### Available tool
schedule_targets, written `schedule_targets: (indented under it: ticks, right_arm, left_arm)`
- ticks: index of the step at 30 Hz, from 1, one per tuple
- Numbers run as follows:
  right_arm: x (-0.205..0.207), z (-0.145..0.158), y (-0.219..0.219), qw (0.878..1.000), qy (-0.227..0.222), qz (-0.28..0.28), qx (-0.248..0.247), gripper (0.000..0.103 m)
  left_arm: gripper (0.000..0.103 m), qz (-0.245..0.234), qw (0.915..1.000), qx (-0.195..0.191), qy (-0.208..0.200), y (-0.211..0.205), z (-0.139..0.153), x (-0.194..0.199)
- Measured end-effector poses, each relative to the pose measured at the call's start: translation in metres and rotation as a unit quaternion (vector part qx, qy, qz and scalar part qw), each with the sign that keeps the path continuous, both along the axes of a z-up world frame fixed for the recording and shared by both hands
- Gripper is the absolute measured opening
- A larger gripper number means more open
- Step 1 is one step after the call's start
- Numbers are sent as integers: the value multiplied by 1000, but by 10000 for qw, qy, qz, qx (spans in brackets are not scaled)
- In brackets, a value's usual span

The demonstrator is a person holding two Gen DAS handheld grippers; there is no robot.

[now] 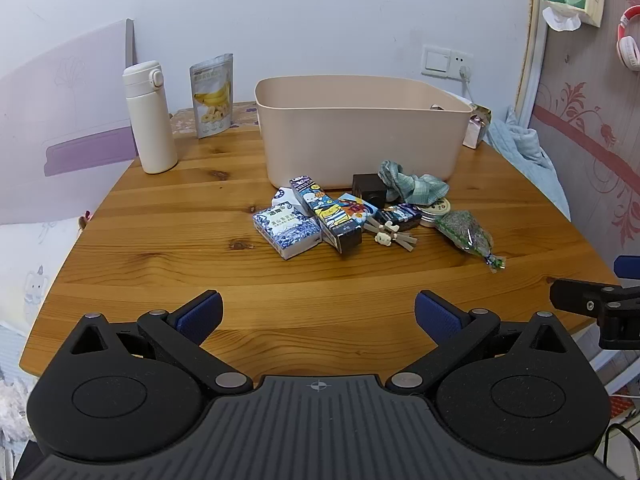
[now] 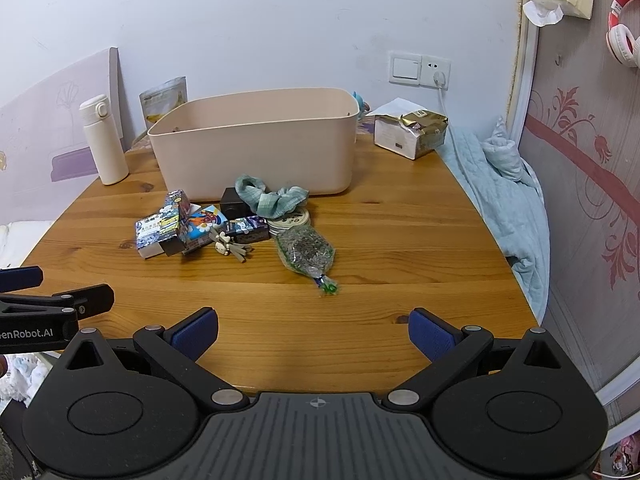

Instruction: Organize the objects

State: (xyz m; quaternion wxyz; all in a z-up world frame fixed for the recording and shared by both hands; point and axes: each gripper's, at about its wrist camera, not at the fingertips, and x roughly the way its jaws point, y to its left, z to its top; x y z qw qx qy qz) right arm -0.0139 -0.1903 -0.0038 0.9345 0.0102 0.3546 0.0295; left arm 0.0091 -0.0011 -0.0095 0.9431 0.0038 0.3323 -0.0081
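A beige plastic bin stands at the back of the wooden table. In front of it lies a pile: a blue-white tissue pack, a cartoon-printed box, a small black cube, a green checked cloth, a round tin, wooden clips and a clear bag of green bits. My left gripper and right gripper are open and empty, over the table's near edge.
A cream flask and a banana-chip pouch stand at the back left. A gold-wrapped box sits at the back right. A light blue blanket lies past the table's right edge.
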Motion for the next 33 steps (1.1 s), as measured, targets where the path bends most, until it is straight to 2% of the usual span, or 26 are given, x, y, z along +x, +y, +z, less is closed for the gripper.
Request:
schedule_targets:
  ticks: [28, 33]
  right_arm:
    - [13, -5, 2, 10000, 56, -13, -20, 103]
    - [16, -7, 1, 10000, 77, -48, 15, 103]
  left_arm:
    - [103, 8, 10000, 4, 23, 3, -4, 4]
    - [103, 17, 10000, 14, 44, 8, -6, 14]
